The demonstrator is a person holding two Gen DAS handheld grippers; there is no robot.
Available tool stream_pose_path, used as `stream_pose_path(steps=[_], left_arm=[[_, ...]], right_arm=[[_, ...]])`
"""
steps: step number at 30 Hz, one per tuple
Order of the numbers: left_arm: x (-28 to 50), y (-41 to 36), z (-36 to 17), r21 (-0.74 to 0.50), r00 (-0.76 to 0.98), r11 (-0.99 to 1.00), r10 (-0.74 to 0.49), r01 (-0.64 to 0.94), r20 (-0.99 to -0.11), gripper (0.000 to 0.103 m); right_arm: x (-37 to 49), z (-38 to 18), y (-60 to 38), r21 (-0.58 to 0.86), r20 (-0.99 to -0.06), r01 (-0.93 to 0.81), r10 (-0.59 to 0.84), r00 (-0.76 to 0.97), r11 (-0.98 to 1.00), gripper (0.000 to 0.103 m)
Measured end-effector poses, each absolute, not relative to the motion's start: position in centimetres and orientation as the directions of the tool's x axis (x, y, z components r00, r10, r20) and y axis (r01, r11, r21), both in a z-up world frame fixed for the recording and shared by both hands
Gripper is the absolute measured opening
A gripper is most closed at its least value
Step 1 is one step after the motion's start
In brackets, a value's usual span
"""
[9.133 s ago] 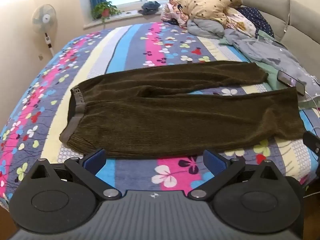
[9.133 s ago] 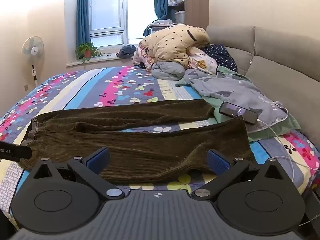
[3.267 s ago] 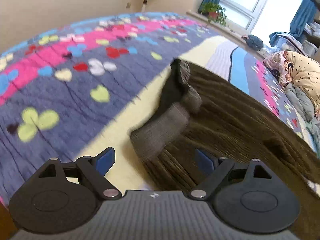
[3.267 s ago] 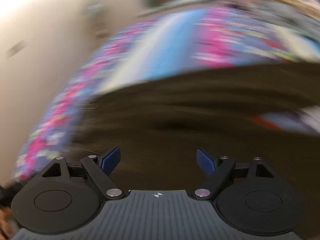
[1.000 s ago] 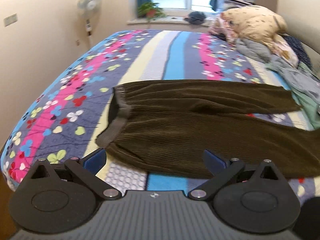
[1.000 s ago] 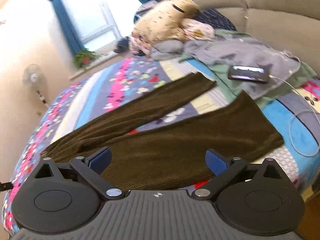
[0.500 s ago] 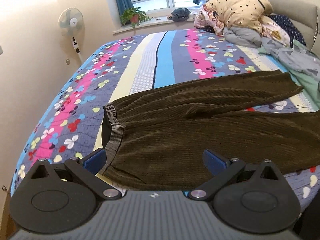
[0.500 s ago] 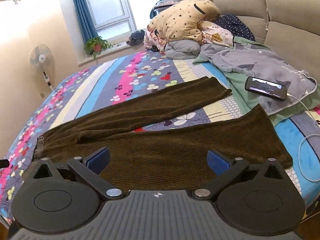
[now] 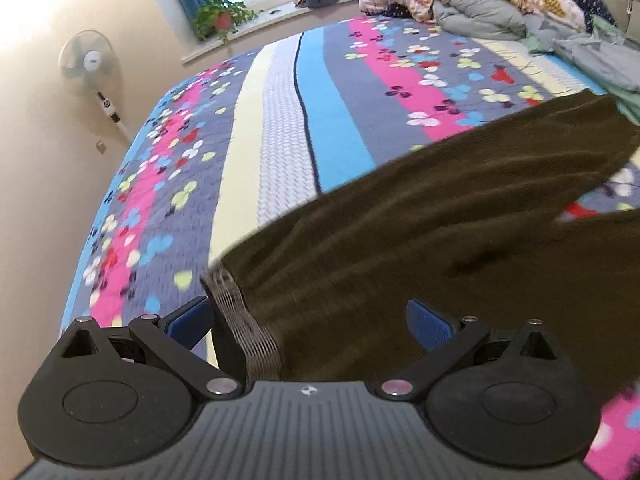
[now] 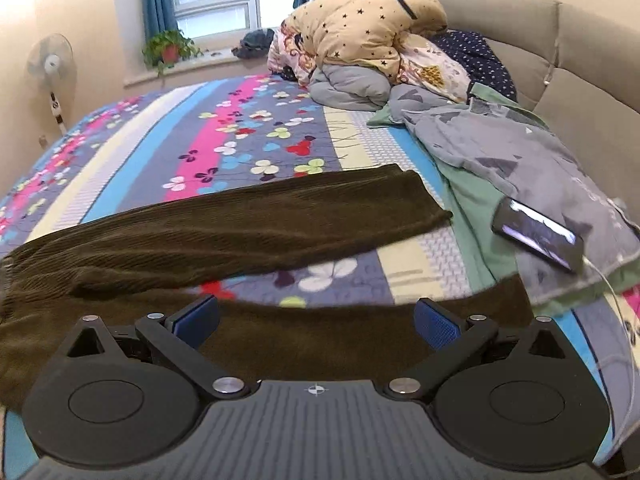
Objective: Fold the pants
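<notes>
Dark olive ribbed pants (image 9: 400, 248) lie spread flat on a striped, flower-print bedspread (image 9: 280, 128), legs running to the right. Their grey elastic waistband (image 9: 244, 328) sits between the fingers of my left gripper (image 9: 308, 320), which is open and close over the waist end. In the right wrist view the far leg (image 10: 248, 228) stretches across the bed and the near leg (image 10: 320, 340) lies under my right gripper (image 10: 318, 320), which is open and holds nothing. The two legs are apart, with bedspread (image 10: 248, 136) showing between them.
A phone (image 10: 536, 236) on a white cable lies on grey and green clothes (image 10: 500, 160) at the right. Piled bedding (image 10: 360, 40) fills the head end by the beige headboard (image 10: 580, 64). A fan (image 9: 90, 64) stands by the left wall, a plant (image 9: 220, 16) on the windowsill.
Both grippers have dropped lower and closer to the pants. The left one has come in over the waistband; the right one now hovers over the near leg.
</notes>
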State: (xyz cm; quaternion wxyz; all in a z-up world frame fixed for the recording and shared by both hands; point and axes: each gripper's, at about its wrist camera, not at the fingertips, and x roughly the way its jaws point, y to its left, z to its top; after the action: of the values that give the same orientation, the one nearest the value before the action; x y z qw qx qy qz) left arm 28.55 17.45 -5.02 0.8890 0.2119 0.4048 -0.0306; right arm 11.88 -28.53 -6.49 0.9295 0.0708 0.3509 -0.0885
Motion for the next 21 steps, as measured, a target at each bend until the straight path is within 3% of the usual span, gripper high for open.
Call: stream_pose_path(steps=[3,10,17,21], left_arm=[[34.9,18.5,-7.4,0.42,0.665,0.873,0.162,0.247,-0.729,0.103],[46.9,20.6,-14.3,0.463,0.539,0.782,0.197,0.417,-0.819,0.103],[53.0,21.4,-20.0,0.457,0.461,0.724,0.215,0.516,-0.861,0.103],[54.2,21.6,-21.0,0.409,0.446,0.7,0.144,0.586,-0.884,0.103]], right_arm=[[17.4,-7.3,-30.1,0.093,-0.692,0.253,-0.121,0.712,0.963,0.102],[33.3,-11.1,-34.9,0.214,-0.751,0.416,-0.124,0.649,0.884,0.102],[48.0,-17.3,-38.5,0.306,-0.8,0.567,-0.117,0.589,0.765,0.102],[54.1,-19.5,-39.1,0.347,-0.8,0.613,-0.117,0.589,0.71,0.102]])
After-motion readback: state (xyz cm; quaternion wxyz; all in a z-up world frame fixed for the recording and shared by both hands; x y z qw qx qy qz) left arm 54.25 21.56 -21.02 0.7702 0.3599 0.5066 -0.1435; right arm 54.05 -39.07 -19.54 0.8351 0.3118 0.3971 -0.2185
